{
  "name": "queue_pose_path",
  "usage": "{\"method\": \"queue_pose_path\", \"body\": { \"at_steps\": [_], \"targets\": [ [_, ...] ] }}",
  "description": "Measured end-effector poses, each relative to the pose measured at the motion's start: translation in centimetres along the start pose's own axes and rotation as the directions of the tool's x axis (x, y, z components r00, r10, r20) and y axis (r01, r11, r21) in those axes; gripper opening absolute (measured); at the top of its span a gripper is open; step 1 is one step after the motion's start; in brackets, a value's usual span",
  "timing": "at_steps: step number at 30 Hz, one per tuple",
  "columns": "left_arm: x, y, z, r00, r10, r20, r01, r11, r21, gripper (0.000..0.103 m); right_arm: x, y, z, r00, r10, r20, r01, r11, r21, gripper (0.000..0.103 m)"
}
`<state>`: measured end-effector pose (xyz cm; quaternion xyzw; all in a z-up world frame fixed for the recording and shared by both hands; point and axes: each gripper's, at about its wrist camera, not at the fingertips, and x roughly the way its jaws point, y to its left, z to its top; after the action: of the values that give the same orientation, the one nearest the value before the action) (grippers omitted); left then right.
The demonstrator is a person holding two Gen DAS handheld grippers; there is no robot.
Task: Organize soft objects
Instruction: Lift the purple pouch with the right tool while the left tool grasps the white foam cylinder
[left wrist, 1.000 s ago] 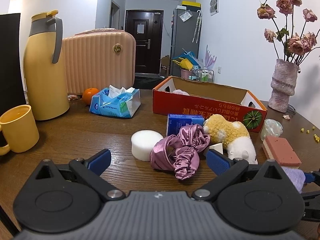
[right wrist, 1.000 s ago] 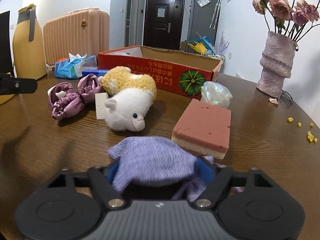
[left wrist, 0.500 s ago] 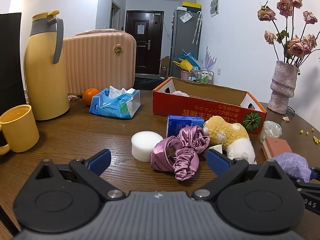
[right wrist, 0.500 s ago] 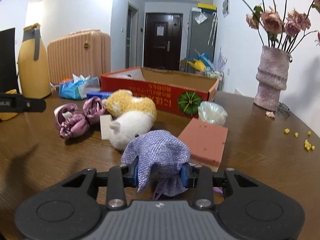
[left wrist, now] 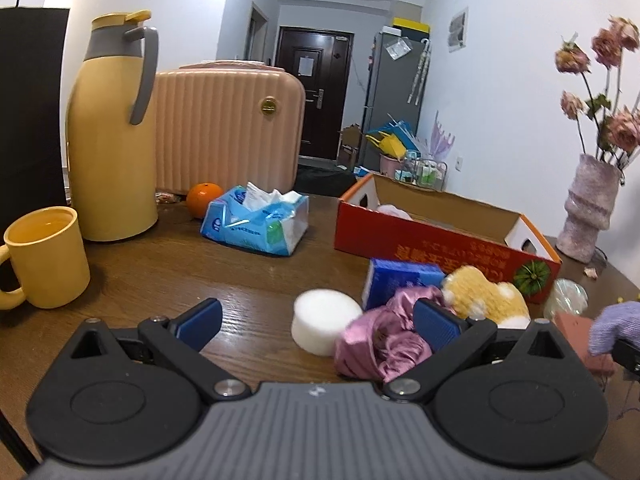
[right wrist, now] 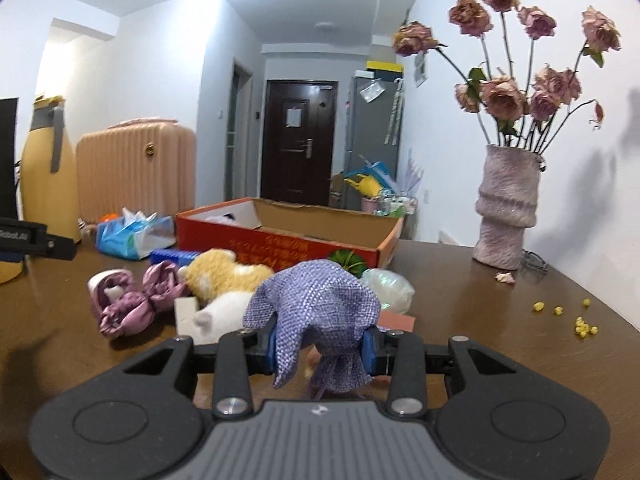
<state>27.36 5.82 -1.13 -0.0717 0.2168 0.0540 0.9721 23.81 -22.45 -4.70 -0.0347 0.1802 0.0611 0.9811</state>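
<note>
Purple pouch (right wrist: 316,312) droops neck-down, pinched in right fingers (right wrist: 368,350); left fingers (left wrist: 200,320) spread wide, empty.

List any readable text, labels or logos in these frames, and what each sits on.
"Robot.AI", partly cut off: white lettering on the black bar of the left gripper.
Yellow characters printed upside down on the red cardboard box: too blurred to read.
Print on the blue tissue pack: too small to read.
Print on the blue packet: not legible.
Paper on the dark door: no readable text.
</note>
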Motion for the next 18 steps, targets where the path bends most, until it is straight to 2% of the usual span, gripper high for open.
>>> {"method": "queue_pose_path", "body": {
  "at_steps": [8,18],
  "targets": [
    [1.8,2.0,1.1,0.998,0.065,0.025,-0.065,0.998,-0.022,0.103,1.3,-1.1,1.2,0.998,-0.045,0.039,0.044,0.998,0.033,0.037],
    [5.2,3.8,1.7,0.996,0.088,-0.020,-0.089,0.995,-0.035,0.103,4.0,-2.2,2.0,0.993,-0.098,0.062,0.094,0.994,0.062,0.037]
  ]
}}
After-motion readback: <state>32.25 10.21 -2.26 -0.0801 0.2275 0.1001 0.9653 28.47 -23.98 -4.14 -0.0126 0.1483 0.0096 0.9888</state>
